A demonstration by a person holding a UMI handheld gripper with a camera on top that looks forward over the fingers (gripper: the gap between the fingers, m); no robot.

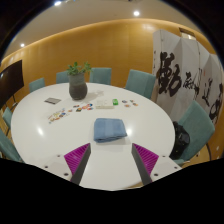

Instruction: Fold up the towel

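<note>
A blue towel (110, 129) lies folded into a small rectangle on the white round table (60, 140), just ahead of my fingers and apart from them. My gripper (111, 158) hovers above the near part of the table. Its two fingers, with magenta pads (76, 155), stand wide apart with nothing between them but bare tabletop.
A potted plant (78, 83) stands at the far side of the table. Small cards and papers (62, 115) lie scattered beyond the towel. Teal chairs (141, 82) ring the table. A white banner (185, 78) with black characters hangs to the right.
</note>
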